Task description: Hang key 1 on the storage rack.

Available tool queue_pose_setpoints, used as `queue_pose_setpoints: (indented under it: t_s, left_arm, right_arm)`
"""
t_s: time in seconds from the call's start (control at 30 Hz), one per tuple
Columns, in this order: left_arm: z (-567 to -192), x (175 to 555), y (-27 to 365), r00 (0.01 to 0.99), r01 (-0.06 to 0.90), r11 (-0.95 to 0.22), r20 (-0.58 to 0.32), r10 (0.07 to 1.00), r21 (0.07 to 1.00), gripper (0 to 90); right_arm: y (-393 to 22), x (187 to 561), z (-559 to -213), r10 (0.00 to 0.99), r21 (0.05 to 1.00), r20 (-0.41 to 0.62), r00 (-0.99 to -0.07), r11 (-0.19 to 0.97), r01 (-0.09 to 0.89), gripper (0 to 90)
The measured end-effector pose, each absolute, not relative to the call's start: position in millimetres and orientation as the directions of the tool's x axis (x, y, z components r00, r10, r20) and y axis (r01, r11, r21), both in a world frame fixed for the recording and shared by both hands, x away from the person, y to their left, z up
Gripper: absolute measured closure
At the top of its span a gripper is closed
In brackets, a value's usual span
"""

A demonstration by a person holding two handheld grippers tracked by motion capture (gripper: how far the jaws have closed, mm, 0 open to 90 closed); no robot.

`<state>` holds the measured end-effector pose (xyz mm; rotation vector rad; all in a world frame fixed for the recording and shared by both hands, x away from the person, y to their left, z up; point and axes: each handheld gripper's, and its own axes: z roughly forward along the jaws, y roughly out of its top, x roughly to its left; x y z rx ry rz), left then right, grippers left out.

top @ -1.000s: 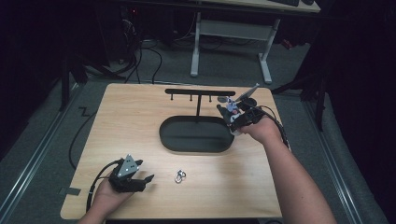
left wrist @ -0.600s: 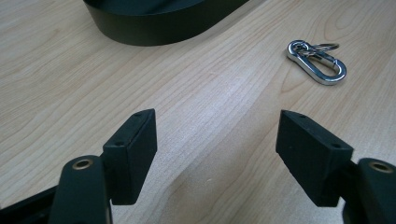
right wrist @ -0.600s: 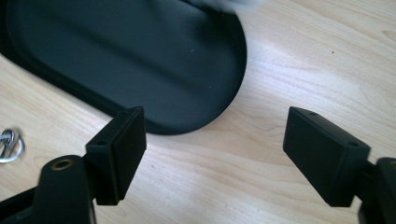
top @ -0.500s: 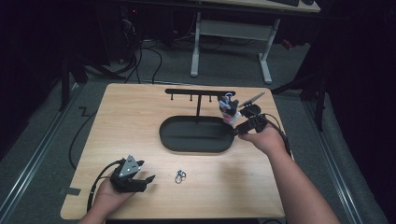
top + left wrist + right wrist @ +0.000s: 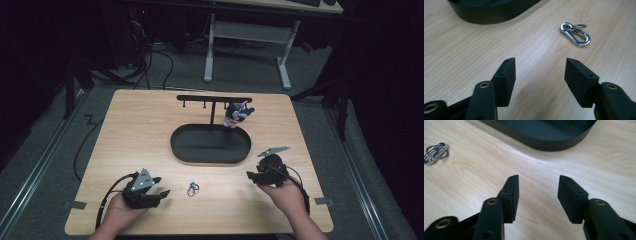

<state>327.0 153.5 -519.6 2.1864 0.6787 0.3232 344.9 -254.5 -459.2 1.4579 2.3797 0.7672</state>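
Desk (image 5: 150, 130): light wood, seen from above.

Key clip (image 5: 193, 188): silver carabiner with a small ring, lying flat on the desk near its front edge, between the two grippers and touching neither. In the left gripper view the key clip (image 5: 575, 34) lies ahead and right of the jaws.

Left gripper (image 5: 159, 195): held low at the front left, jaws pointing toward the clip. Jaws spread, just been closing, nothing between them.

Right gripper (image 5: 253, 176): at the front right, just beside the tray. Jaws spread, just been closing, bare wood between them.

Tray (image 5: 176, 145): black, oval, mid-desk.

Rack (image 5: 214, 99): black hook bar behind the tray; a small plush keychain (image 5: 236, 115) hangs from it.
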Motion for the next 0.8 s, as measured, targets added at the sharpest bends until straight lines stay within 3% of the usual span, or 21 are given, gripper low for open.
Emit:
queue_pose_setpoints:
  t_s: [0.13,0.27,0.3,0.4,0.57,0.8]
  left_arm:
    - [-521,323,141,0.845,0.364,-0.554,-0.015,0.534,0.749,56.4]
    - [-524,319,128,0.844,0.361,-0.583,0.010,0.536,0.728,77.4]
    - [-524,318,126,0.840,0.365,-0.583,0.013,0.542,0.726,77.4]
    - [-524,320,115,0.822,0.383,-0.580,0.022,0.570,0.719,89.3]
    - [-525,327,89,0.781,0.418,-0.576,0.046,0.623,0.702,90.0]
    - [-524,326,52,0.804,0.395,-0.598,0.052,0.592,0.698,90.0]
  right_arm:
    - [-261,323,-480,0.885,0.616,0.092,-0.456,0.309,0.725,62.4]
    - [-269,297,-494,0.903,0.709,0.106,-0.416,0.224,0.668,73.4]
    - [-269,297,-494,0.903,0.709,0.106,-0.416,0.224,0.668,73.4]
    - [-277,285,-492,0.903,0.751,0.129,-0.409,0.181,0.635,75.7]
    - [-287,276,-492,0.896,0.771,0.147,-0.418,0.161,0.617,73.9]
    - [-286,277,-493,0.878,0.766,0.167,-0.449,0.171,0.620,71.2]
